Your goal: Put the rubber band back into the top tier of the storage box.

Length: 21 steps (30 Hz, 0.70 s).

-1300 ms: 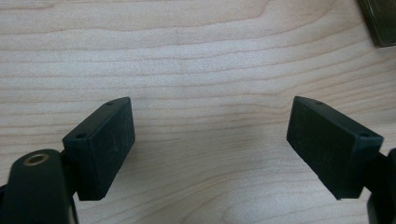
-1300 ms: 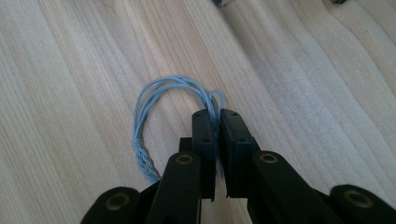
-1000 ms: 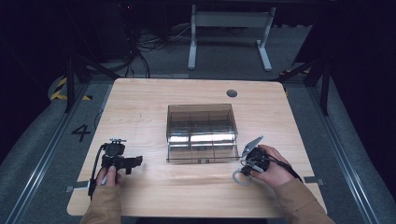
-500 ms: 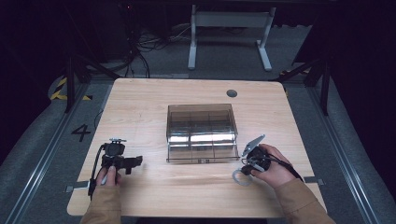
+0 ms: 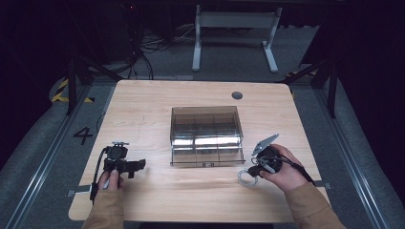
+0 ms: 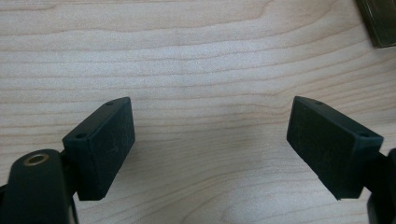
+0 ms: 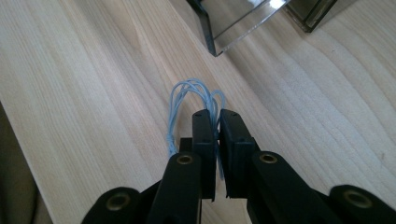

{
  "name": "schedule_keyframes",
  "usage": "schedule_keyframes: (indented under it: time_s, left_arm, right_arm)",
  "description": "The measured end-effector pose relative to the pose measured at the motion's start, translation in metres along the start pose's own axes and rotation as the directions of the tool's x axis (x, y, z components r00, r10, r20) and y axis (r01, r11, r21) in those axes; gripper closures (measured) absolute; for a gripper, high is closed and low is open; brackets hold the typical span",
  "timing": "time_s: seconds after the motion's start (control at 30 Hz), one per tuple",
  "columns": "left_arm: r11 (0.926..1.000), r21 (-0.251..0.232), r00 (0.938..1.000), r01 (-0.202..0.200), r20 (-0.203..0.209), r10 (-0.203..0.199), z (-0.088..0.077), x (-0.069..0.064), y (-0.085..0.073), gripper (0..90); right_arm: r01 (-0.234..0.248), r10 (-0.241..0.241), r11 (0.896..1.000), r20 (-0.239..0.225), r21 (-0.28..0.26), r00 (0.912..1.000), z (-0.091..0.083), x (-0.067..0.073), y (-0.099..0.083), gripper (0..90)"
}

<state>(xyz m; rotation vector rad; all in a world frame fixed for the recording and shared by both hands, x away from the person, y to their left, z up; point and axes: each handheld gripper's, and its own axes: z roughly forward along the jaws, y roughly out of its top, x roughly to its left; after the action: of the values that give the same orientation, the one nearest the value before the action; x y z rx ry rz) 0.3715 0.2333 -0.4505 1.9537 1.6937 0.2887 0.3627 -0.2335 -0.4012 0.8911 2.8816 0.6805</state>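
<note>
Item 1, right gripper [image 7: 215, 116]: jaws clenched on a small coil of pale blue thread [image 7: 194, 100]. The strands run down between the two black pads; the loops stick out past the fingertips and bulge to one side, over the table [image 7: 84, 84]. In the high view the same gripper [image 5: 251, 171] sits in the person's right hand [image 5: 282, 167] at the near right of the tabletop, and the thread [image 5: 247, 178] shows as a small whitish ring at its tip, on or just above the wood; which one cannot be told.

Thread, appearance: thin, light blue, several turns gathered into rounded loops, loosely bunched.

Item 2, left gripper [image 6: 210, 140]: jaws released, set wide apart, bare wood between them. In the high view it [image 5: 136, 168] lies at the near left of the table, well apart from the thread.

Item 3, clear smoky plastic box [image 5: 206, 136]: divided into compartments, at the table's centre, just beyond the right gripper; its near corner [image 7: 224, 39] shows close ahead of the thread loops.
</note>
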Motion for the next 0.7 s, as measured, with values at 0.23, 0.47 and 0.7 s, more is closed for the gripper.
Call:
schedule_keyframes:
  time_s: [0.23, 0.47, 0.7]
  left_arm:
    - [1.0000, 0.000, 1.0000, -0.001, 0.000, 0.001, 0.000, 0.000, 0.000, 16.0]
    - [1.0000, 0.000, 1.0000, -0.001, 0.000, 0.001, 0.000, 0.000, 0.000, 16.0]
    - [1.0000, 0.000, 1.0000, -0.001, -0.006, 0.001, 0.000, -0.001, 0.000, 15.9]
  right_arm:
    - [0.000, 0.001, 1.000, 0.017, -0.025, 0.9999, -0.012, 0.003, 0.001, 85.8]
    - [-0.006, 0.007, 0.999, 0.033, -0.045, 0.9994, -0.026, 0.004, 0.000, 85.9]
    - [-0.004, 0.008, 0.996, 0.050, -0.086, 0.9987, -0.043, 0.005, -0.002, 85.9]
